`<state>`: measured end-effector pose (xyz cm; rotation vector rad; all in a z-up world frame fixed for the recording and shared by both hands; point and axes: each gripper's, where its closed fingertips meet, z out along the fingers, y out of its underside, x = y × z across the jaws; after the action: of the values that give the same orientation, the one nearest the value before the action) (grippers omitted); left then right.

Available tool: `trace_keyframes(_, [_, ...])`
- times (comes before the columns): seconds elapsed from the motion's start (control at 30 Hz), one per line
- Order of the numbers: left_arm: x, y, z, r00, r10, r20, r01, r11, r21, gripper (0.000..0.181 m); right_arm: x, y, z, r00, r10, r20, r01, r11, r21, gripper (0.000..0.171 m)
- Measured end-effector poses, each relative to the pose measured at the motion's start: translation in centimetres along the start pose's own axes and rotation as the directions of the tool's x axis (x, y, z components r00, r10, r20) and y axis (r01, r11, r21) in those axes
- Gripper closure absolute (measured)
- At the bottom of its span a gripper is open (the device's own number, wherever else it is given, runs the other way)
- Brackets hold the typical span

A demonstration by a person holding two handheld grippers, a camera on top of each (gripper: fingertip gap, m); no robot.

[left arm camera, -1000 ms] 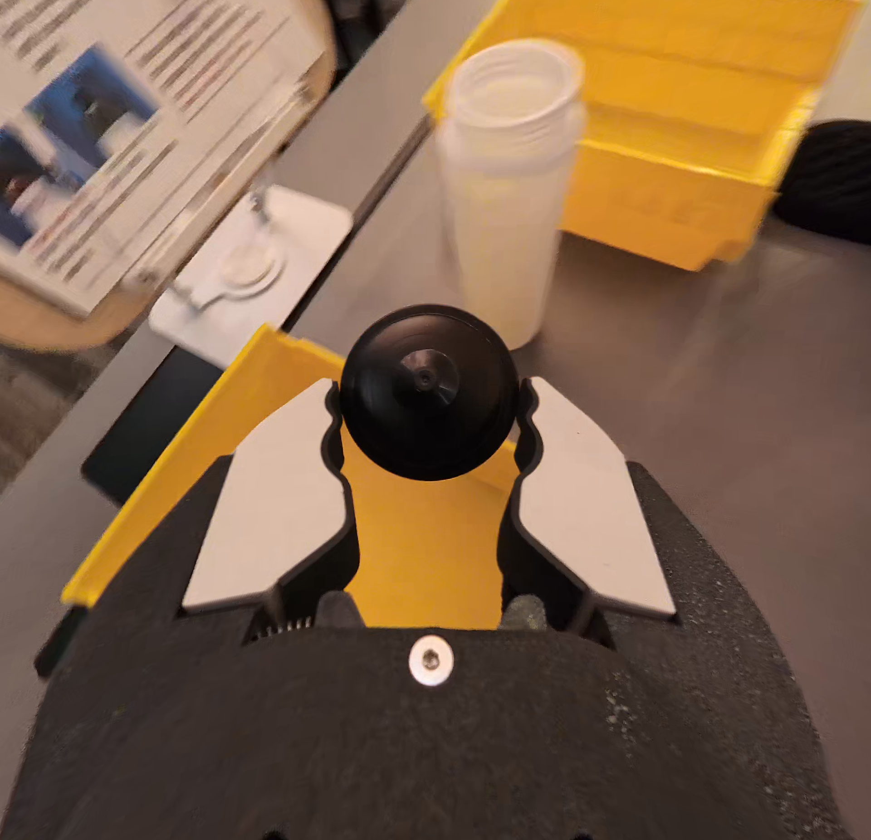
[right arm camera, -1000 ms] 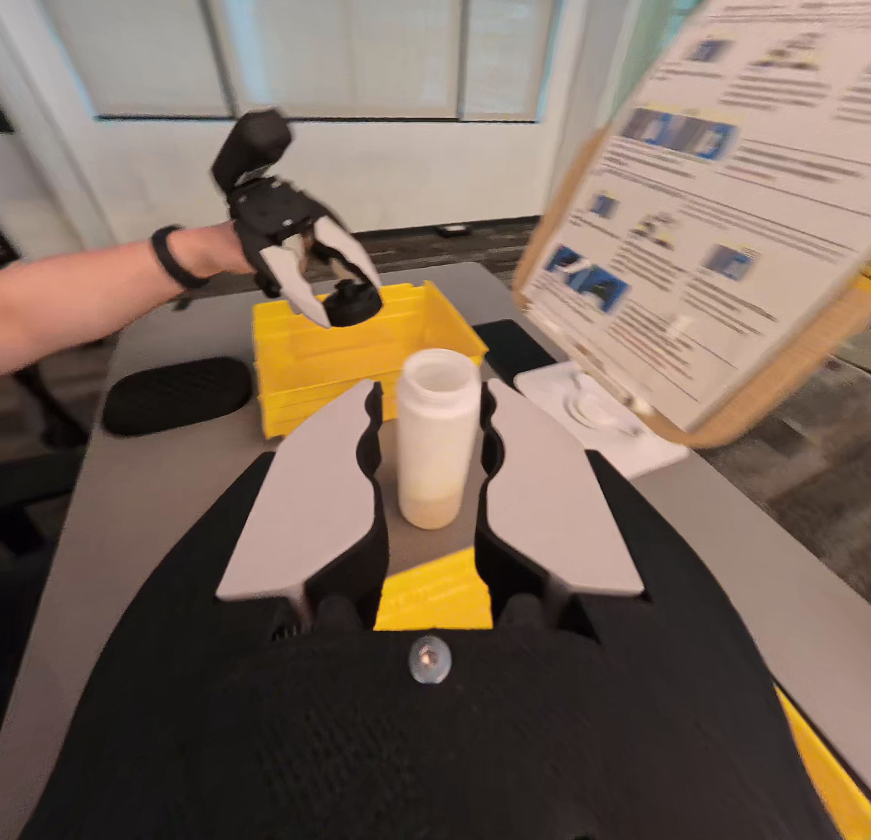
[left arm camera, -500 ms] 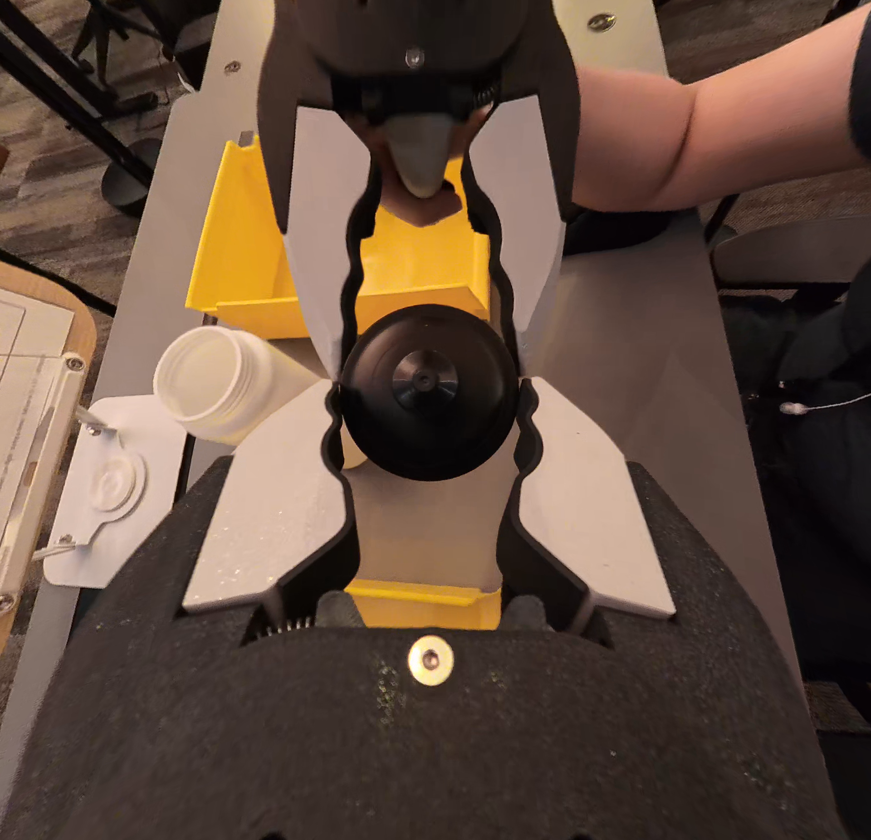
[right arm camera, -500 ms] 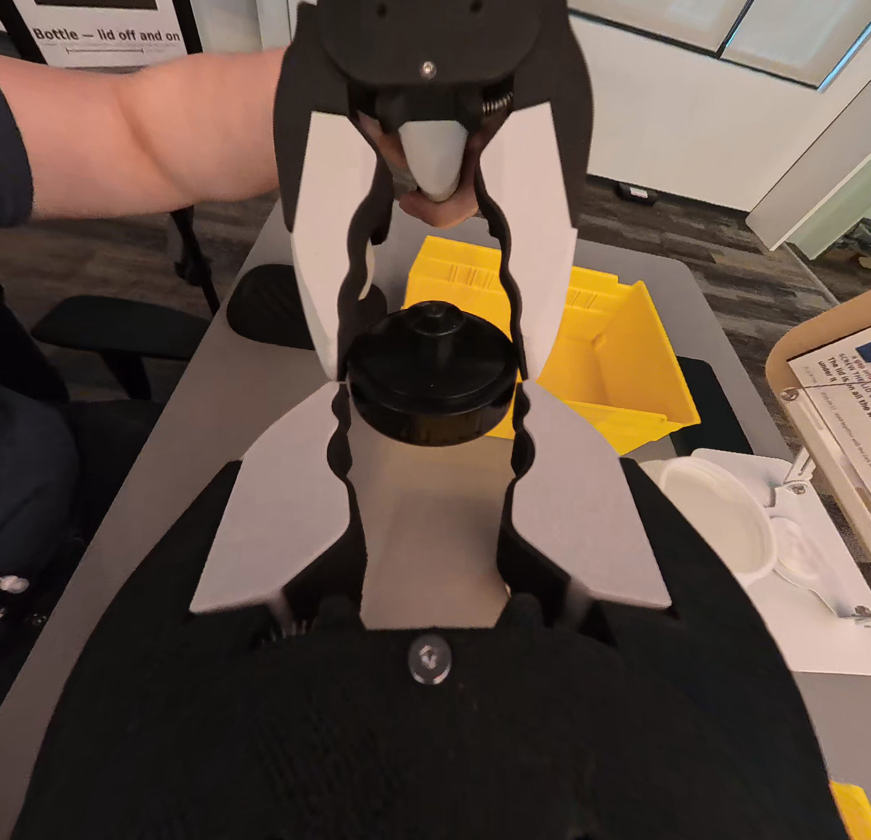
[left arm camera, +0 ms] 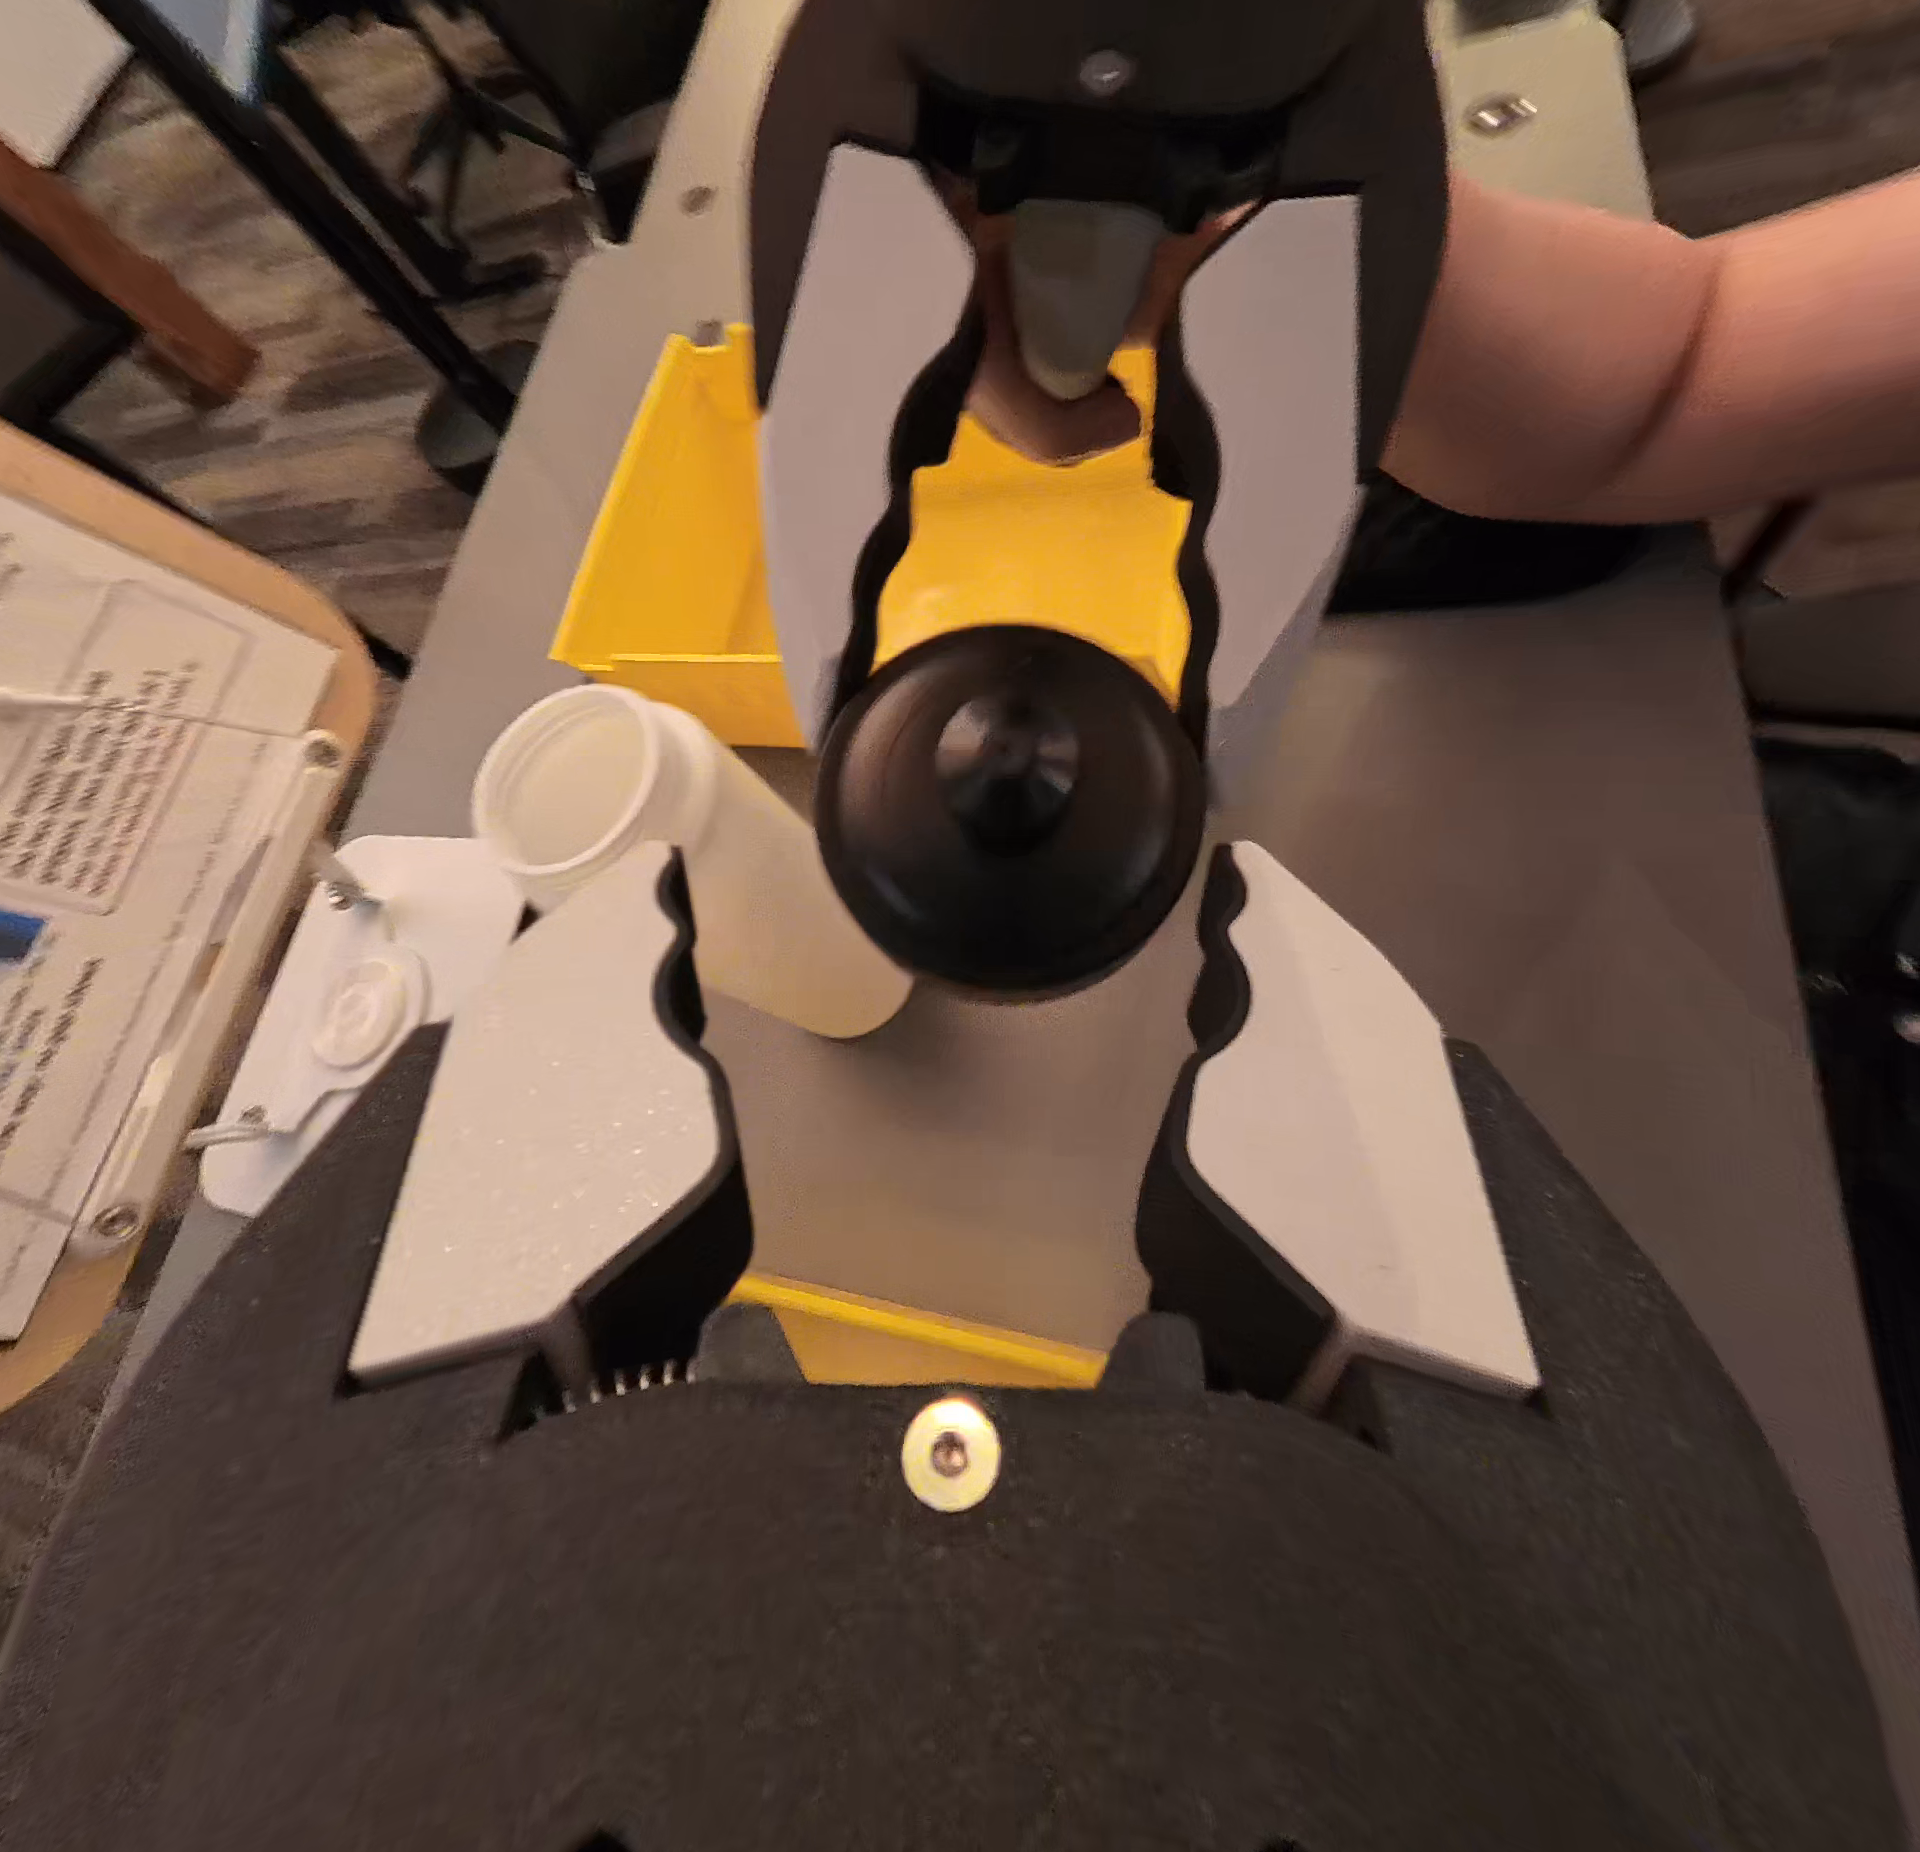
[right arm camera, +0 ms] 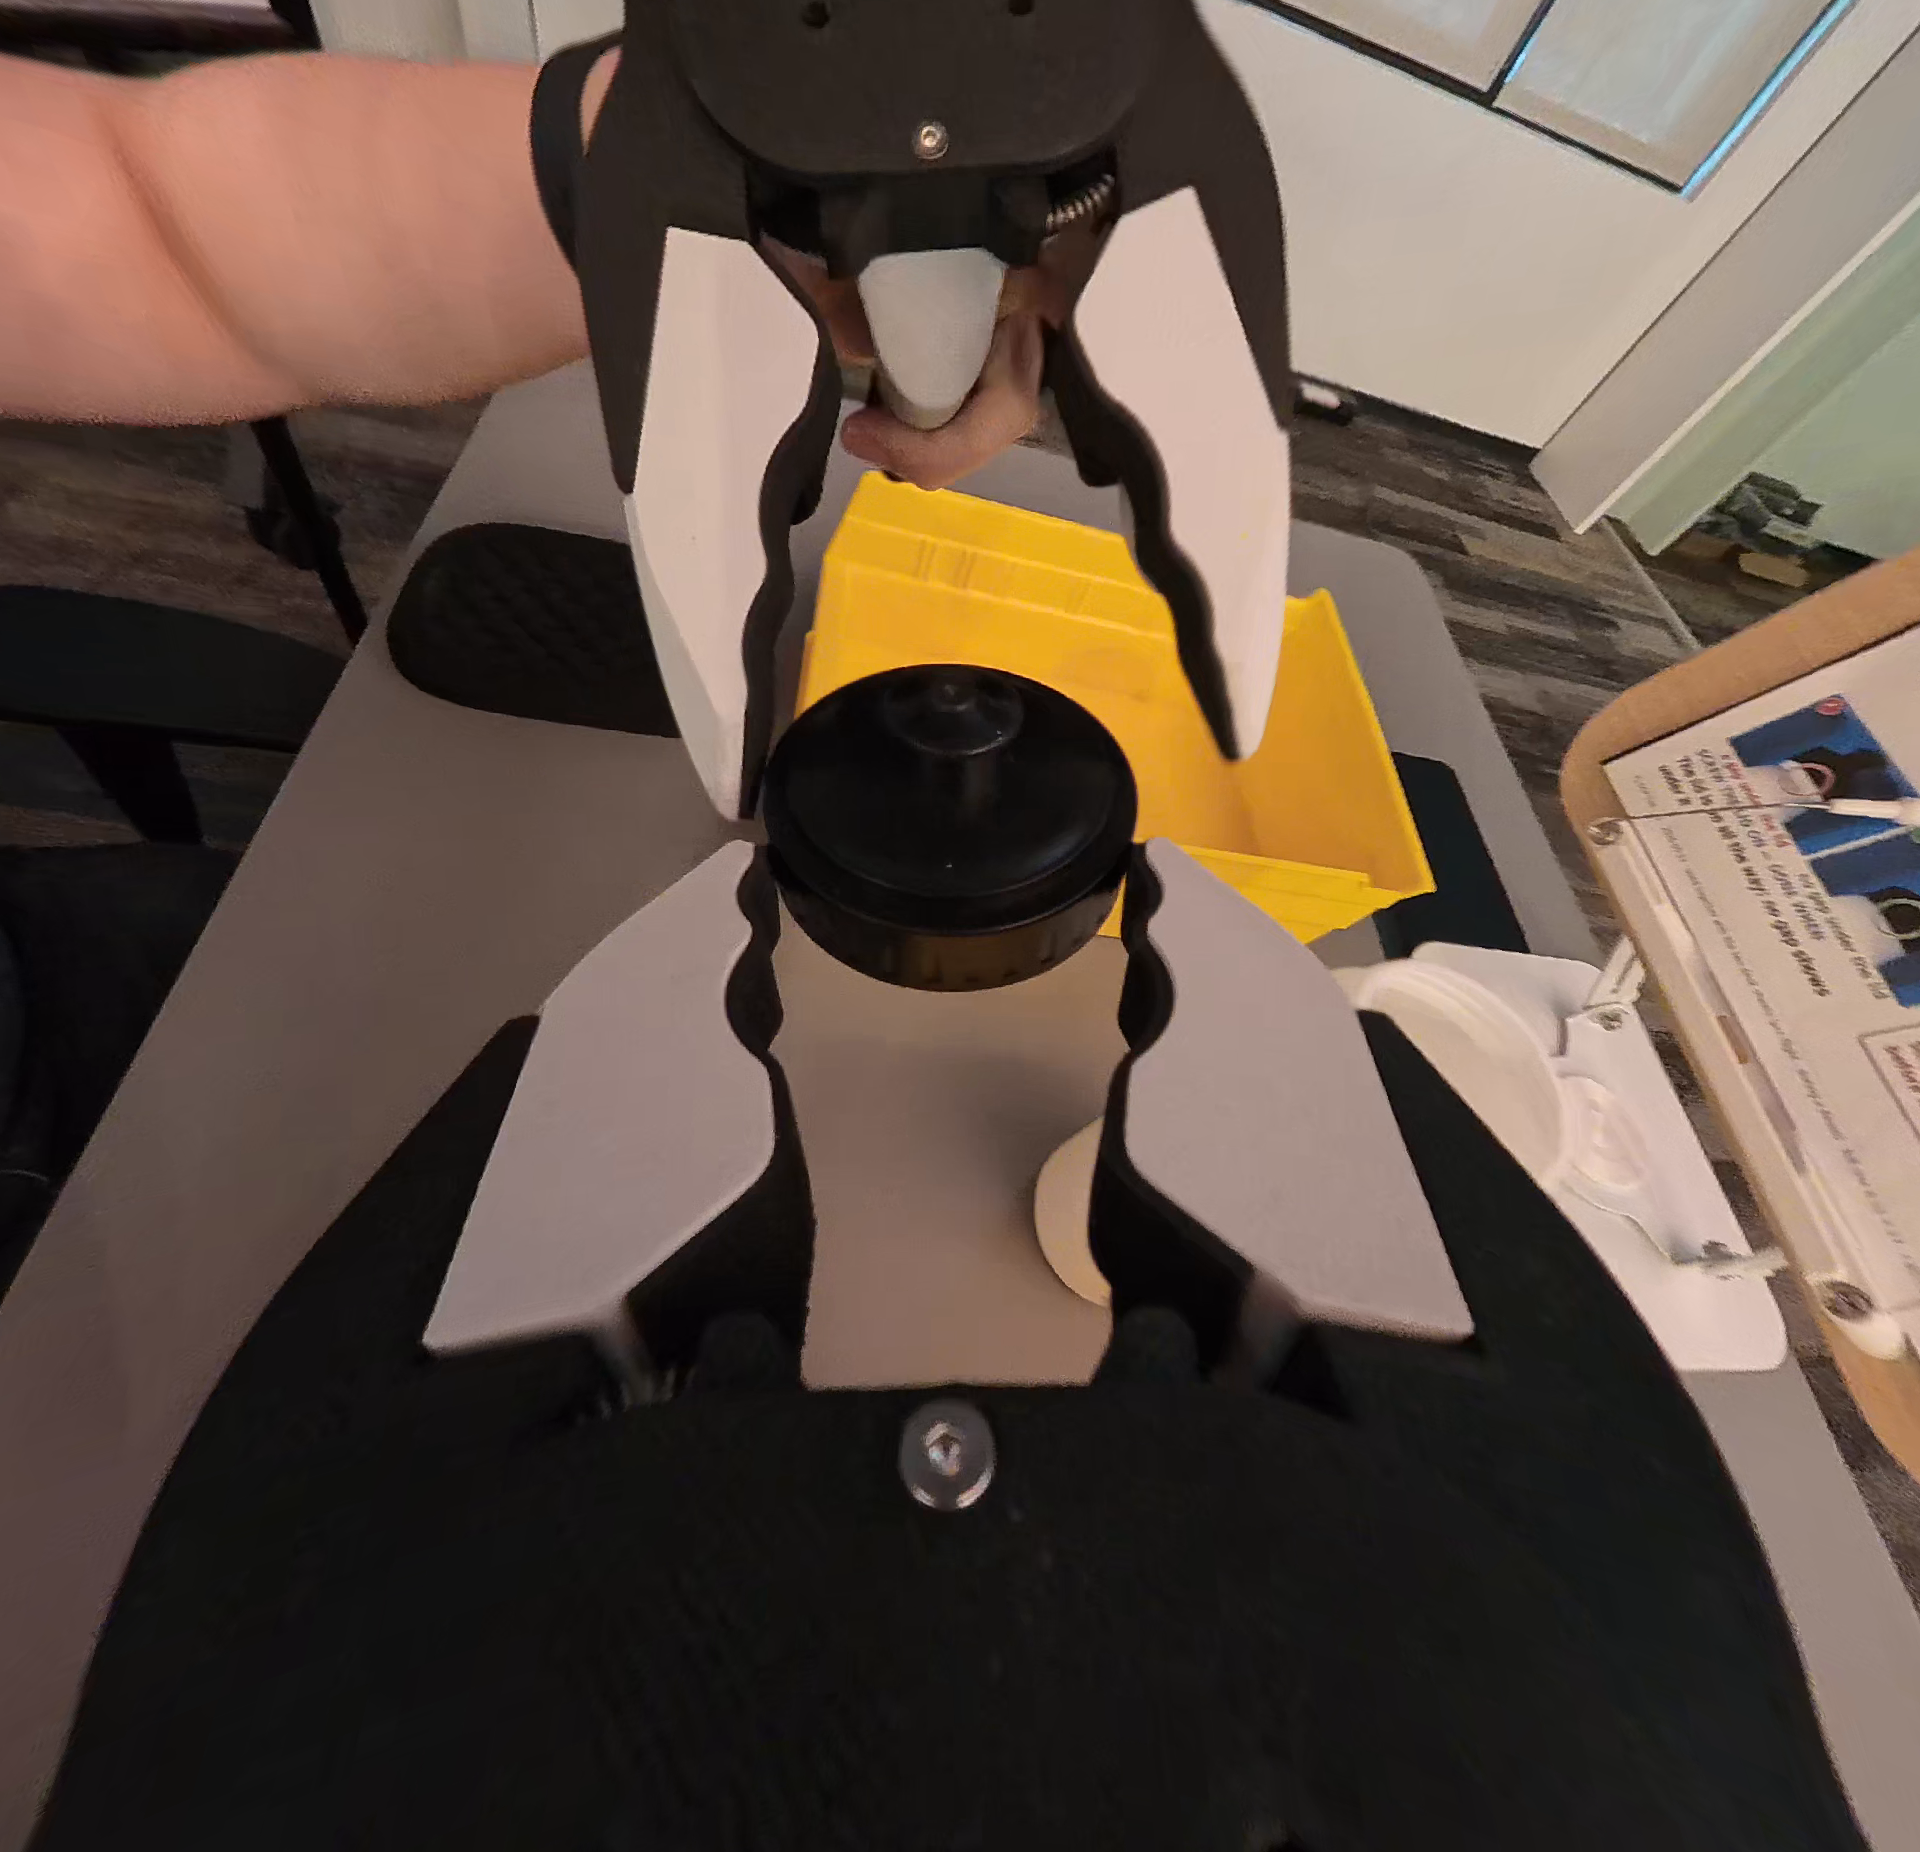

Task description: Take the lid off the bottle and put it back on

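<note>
The left hand-held gripper (left arm camera: 940, 903) stands apart, the black lid (left arm camera: 1006, 813) just beyond its tips. Opposite, the right hand-held gripper (left arm camera: 1013, 706) clamps the lid above the worktop (left arm camera: 1455, 867). The white bottle (left arm camera: 665, 846) stands uncapped, left. A forearm (left arm camera: 1662, 368) extends behind.

Glossy black plastic lid (left arm camera: 1006, 815). Matt white plastic bottle (left arm camera: 665, 846). Shiny yellow plastic bin (right arm camera: 1226, 722). Smooth matt grey table (left arm camera: 1455, 867). Grainy black gripper (left arm camera: 940, 903) body, matt white fingers (left arm camera: 561, 1106). Wood-edged board (right arm camera: 1704, 701) with paper sheet.
</note>
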<state>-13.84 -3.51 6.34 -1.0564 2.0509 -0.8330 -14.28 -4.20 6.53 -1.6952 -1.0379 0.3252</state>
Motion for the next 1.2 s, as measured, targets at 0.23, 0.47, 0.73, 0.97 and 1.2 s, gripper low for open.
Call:
trace_keyframes(0.23, [-4.9,2.7,2.4,0.885,-0.327,0.330,0.263,0.938,0.226,0.059,5.3,-1.0,-6.7,0.968,0.106,-0.229,-0.075,0.988,0.137,0.106])
trace_keyframes(0.47, [-8.3,6.1,8.5,0.658,-0.612,0.438,0.405,0.779,0.479,0.054,8.0,-0.5,-10.9,0.923,0.185,-0.336,-0.115,0.969,0.218,0.106])
trace_keyframes(0.73, [-10.7,8.9,13.6,0.650,-0.635,0.418,0.459,0.766,0.450,0.071,8.9,1.2,-10.0,0.924,0.213,-0.318,-0.158,0.969,0.190,0.106])
trace_keyframes(0.97, [-9.4,8.8,14.8,0.755,-0.538,0.375,0.420,0.836,0.354,0.093,9.7,3.6,-7.4,0.925,0.288,-0.247,-0.256,0.955,0.153,0.106])
trace_keyframes(1.2, [-4.5,7.9,13.4,0.781,-0.510,0.361,0.402,0.853,0.333,0.093,7.6,4.1,-3.4,0.952,0.293,-0.091,-0.284,0.954,0.101,0.106])
